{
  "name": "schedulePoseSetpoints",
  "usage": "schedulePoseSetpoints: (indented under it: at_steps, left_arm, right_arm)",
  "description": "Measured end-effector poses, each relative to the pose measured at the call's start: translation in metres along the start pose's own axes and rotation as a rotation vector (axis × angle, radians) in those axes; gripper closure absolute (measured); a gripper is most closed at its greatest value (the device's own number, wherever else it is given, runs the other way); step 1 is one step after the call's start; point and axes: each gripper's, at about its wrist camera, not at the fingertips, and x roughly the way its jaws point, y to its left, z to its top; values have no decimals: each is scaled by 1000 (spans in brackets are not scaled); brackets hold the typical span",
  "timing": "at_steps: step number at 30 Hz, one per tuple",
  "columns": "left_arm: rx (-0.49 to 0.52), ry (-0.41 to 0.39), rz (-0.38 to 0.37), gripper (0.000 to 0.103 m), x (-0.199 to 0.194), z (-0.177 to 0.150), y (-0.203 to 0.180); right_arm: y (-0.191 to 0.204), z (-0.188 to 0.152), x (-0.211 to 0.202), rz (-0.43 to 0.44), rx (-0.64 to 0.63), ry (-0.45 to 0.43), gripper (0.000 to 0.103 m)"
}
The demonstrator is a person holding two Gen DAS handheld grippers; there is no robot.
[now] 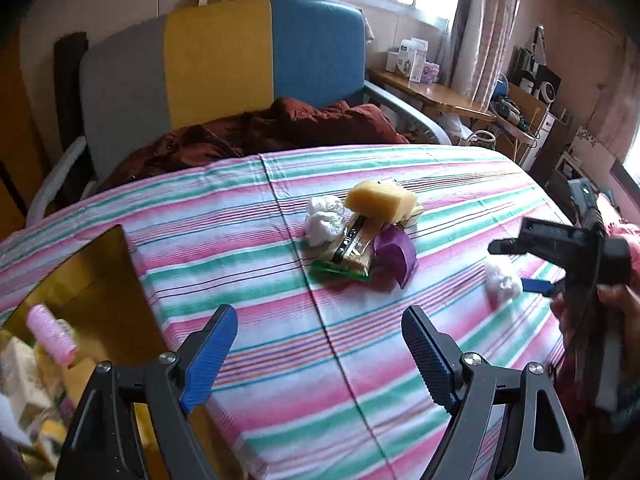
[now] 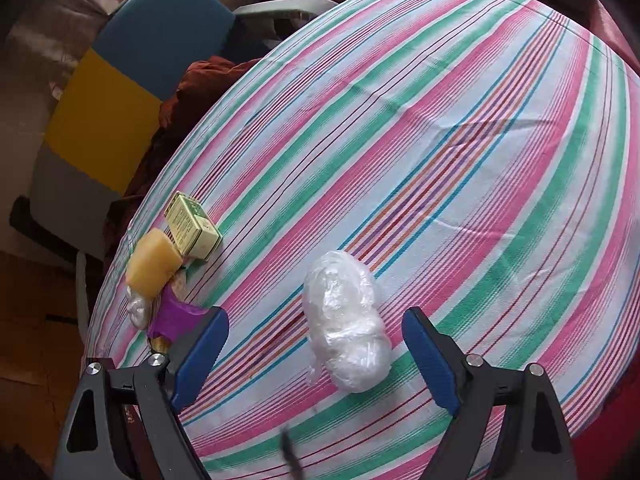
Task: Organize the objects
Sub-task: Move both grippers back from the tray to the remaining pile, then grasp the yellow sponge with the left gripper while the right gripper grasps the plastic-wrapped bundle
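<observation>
The right gripper point(image 2: 316, 354), jaws wide and empty, straddles the white plastic-wrapped bundle point(image 2: 346, 326) just ahead, apparently ready to grasp it.

Both grippers' jaws wide apart

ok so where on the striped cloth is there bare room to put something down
Bare cloth runs wide beyond the white plastic bundle, out to the far edge. It is also bare between the left tool and the pile. It is crowded around the yellow sponge, purple piece and snack packet.
</observation>
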Motion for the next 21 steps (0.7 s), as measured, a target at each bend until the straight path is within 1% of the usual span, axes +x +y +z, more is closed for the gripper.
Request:
schedulePoseSetpoints:
  at_steps: [2,4,6,8,10,11,13,15,17,21]
  left_arm:
    - [-15,18,-1,18,11,8,0]
    - [-5,11,5,18,15,18,-5]
    - [32,-5,3,18,19,29,-14]
    - [94,-19,-9,18,26,40,-26]
    - [157,-16,-22,17,36,51,-37]
    - [188,-13,-41,15,44,58,-43]
    - [231,-8,-53,14,58,69,-51]
    - [254,1,-59,14,71,80,-56]
    - [262,17,-67,10,86,91,-59]
    - [310,33,-76,8,111,107,-67]
  right_arm:
    - [2,0,1,4,-5,2,13]
    - [2,0,1,13,-8,8,13]
    - [3,-1,2,21,-11,13,13]
    - [4,-1,3,24,-17,18,13]
    - [5,-2,3,30,-24,21,13]
    - [5,-2,3,33,-26,22,13]
    - [6,-2,2,39,-30,24,13]
    - [6,-1,3,45,-31,27,13]
    - [6,-1,3,49,-33,31,13]
    - [6,-1,5,53,-35,38,13]
